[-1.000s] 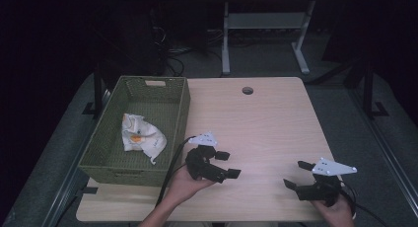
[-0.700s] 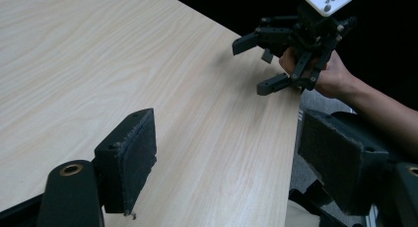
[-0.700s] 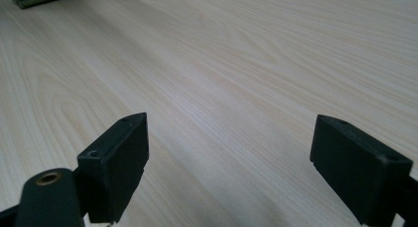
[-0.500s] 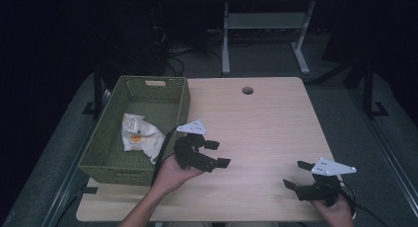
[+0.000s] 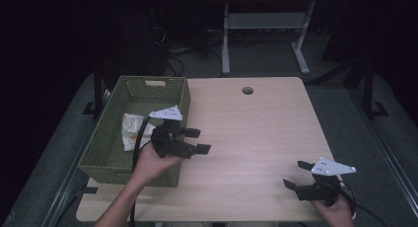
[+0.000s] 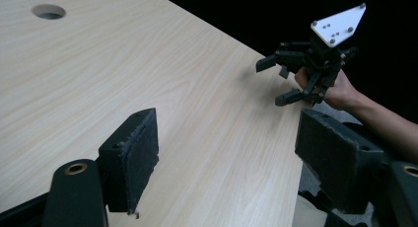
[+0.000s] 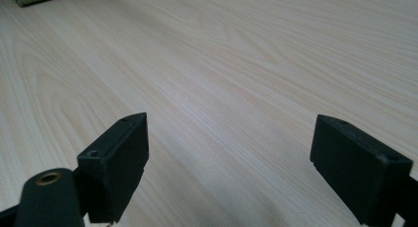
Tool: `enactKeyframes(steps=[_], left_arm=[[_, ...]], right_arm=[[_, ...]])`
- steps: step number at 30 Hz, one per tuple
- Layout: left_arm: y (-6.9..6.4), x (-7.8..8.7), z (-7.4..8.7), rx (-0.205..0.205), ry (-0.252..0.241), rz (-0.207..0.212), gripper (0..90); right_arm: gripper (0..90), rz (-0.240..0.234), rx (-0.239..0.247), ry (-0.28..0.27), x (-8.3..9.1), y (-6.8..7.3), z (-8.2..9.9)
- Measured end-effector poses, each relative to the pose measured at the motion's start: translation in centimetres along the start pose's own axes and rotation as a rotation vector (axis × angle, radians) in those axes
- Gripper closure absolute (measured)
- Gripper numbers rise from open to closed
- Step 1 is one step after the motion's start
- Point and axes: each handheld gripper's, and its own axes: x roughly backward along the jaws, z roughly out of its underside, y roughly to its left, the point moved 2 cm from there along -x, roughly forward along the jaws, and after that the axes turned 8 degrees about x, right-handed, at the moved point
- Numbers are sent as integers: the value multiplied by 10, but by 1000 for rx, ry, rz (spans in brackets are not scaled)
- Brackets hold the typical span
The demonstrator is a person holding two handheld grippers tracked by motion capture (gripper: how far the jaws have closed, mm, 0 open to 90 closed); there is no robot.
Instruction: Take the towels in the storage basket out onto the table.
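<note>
Left gripper held agape beside green basket, crumpled bag inside; right gripper agape, bare table between

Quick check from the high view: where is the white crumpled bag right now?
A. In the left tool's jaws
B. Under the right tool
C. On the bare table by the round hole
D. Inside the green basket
D: the white crumpled bag lies inside the green basket, while the left tool beside it has its jaws open with nothing between them.
</note>
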Motion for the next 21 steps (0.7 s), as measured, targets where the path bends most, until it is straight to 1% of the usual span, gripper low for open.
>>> enactKeyframes(steps=[1, 2, 3, 6, 7, 9, 10, 11, 12, 15, 16, 17, 18, 19, 20, 21], left_arm=[[0, 0, 0, 0, 0, 0, 249], [4, 7, -1, 13, -7, -4, 249], [6, 11, -1, 16, -6, -11, 251], [12, 20, -1, 31, -17, -22, 264], [12, 20, -1, 31, -17, -22, 269], [18, 26, 0, 47, -24, -29, 270], [22, 31, 1, 57, -33, -41, 270], [22, 31, 1, 57, -33, -41, 270], [27, 36, 2, 66, -34, -48, 270], [31, 41, 3, 74, -36, -66, 270], [37, 46, 4, 86, -45, -76, 271], [39, 49, 4, 86, -42, -90, 271], [39, 49, 4, 86, -42, -90, 271], [44, 55, 6, 103, -50, -100, 271], [47, 59, 7, 108, -50, -113, 276], [47, 59, 7, 108, -50, -113, 278]], right_arm=[[143, 0, 0, 0, 0, 0, 0], [143, 1, 0, -1, 0, 0, 0], [143, 1, 1, -1, 0, 0, 0], [143, 0, 2, -1, 0, 0, 0], [143, 0, 2, -1, 0, 0, 0], [143, -1, 4, -2, 0, 0, 0], [143, -1, 5, 0, -1, 0, 0], [143, -1, 4, 1, -1, 0, 0], [143, -2, 5, 1, -1, 0, 0], [143, -1, 4, 0, -1, 0, 0], [143, -1, 6, 0, 0, 0, 0], [143, -1, 6, 1, 0, 0, 0], [143, -1, 6, 1, 0, 0, 0], [143, -2, 2, 4, 0, 0, 0], [143, -2, 2, 4, 0, 0, 0], [143, -2, 2, 4, 0, 0, 0]])
